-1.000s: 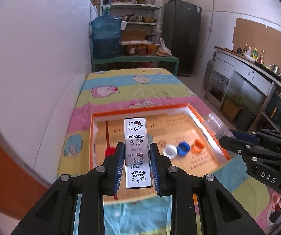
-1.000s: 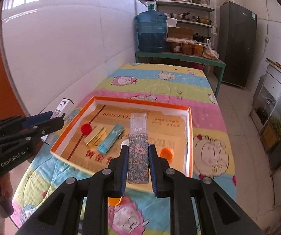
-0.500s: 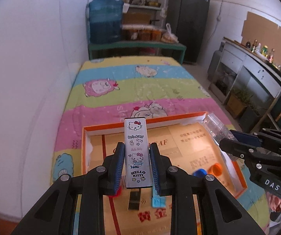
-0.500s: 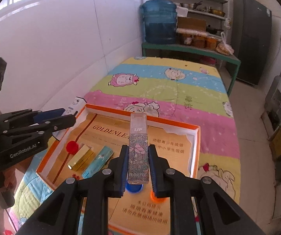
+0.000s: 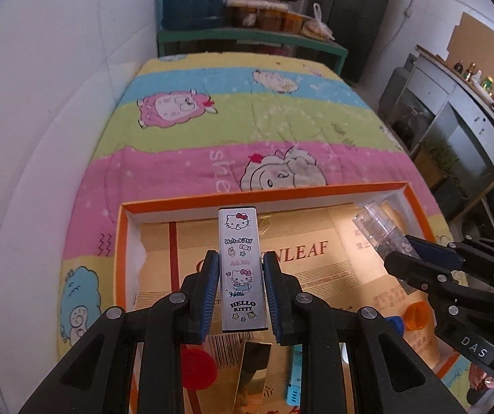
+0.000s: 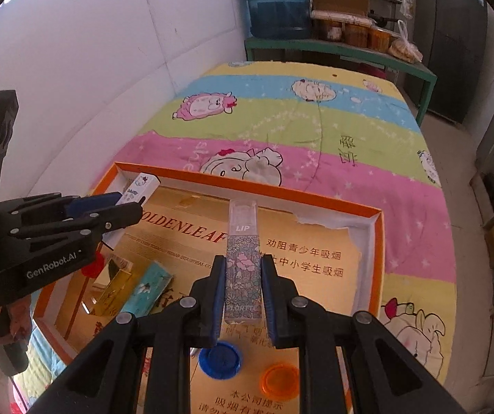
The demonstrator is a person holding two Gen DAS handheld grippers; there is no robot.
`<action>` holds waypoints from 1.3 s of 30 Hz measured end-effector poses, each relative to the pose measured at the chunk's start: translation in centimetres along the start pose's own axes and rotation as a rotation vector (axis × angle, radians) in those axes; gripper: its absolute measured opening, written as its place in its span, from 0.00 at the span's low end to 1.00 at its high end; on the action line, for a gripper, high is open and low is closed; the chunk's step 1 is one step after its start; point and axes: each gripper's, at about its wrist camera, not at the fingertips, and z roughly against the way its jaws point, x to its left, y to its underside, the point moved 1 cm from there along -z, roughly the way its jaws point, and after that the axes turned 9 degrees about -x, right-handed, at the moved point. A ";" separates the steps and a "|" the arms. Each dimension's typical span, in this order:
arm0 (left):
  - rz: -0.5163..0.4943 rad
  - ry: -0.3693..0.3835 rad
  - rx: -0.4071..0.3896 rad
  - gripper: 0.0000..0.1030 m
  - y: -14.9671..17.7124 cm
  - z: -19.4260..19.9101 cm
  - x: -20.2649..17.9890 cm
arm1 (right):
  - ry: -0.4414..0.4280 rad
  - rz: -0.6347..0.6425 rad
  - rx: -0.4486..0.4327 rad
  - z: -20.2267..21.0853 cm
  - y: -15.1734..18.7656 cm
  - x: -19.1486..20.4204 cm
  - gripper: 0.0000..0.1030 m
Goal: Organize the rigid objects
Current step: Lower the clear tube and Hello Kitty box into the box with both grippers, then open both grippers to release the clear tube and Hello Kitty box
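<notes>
Left gripper (image 5: pixel 241 293), in the left wrist view, has its blue pads pinching the long sides of a slim white Hello Kitty box (image 5: pixel 241 269), which sticks out ahead of the fingertips. Below and ahead of it lies the orange tray (image 5: pixel 264 197), lined with gold cardboard. Under the jaws sit a red cap (image 5: pixel 197 369), a gold mirrored box (image 5: pixel 252 372) and part of a blue box (image 5: pixel 293 376). To the right the other tool reaches in, carrying a clear-topped tube (image 5: pixel 377 227) over the tray's right part. A blue cap (image 5: pixel 394 322) and an orange cap (image 5: pixel 415 315) show just beneath it.

Right gripper (image 6: pixel 243 296), in the right wrist view, is clamped on a floral lip-gloss tube (image 6: pixel 243 258), clear cap forward, pointing at the tray's far wall (image 6: pixel 264 186). Directly beneath the fingertips lie the blue cap (image 6: pixel 220 358) and the orange cap (image 6: pixel 279 377). To the left, the other tool holds the white box (image 6: pixel 138 188) near the tray's far left corner, above the gold box (image 6: pixel 114 289) and the blue box (image 6: pixel 147 288).

My judgement: both pieces are about to be laid in the tray. Each is gripped near its rear end, so a long front overhang could pivot or slip if its tip strikes the tray wall or floor. Setting down without looking below risks landing on the caps or boxes, leaving the piece tilted or knocking things out of line. With both tools over one tray, they might also bump.
</notes>
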 end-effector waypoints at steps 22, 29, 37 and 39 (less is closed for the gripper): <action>-0.007 -0.006 0.030 0.26 0.9 -3.1 0.1 | 0.001 -0.016 0.061 -3.2 0.9 -0.6 0.20; 0.030 -0.001 0.007 0.55 0.9 -2.9 0.9 | -0.014 -0.038 0.063 -3.4 1.2 -0.9 0.25; 0.037 0.000 -0.029 0.56 0.8 -1.7 1.2 | -0.002 -0.044 0.039 -2.4 1.3 -0.9 0.39; 0.026 -0.006 -0.042 0.56 0.9 -1.2 0.9 | -0.001 -0.047 0.033 -2.1 1.4 -0.9 0.39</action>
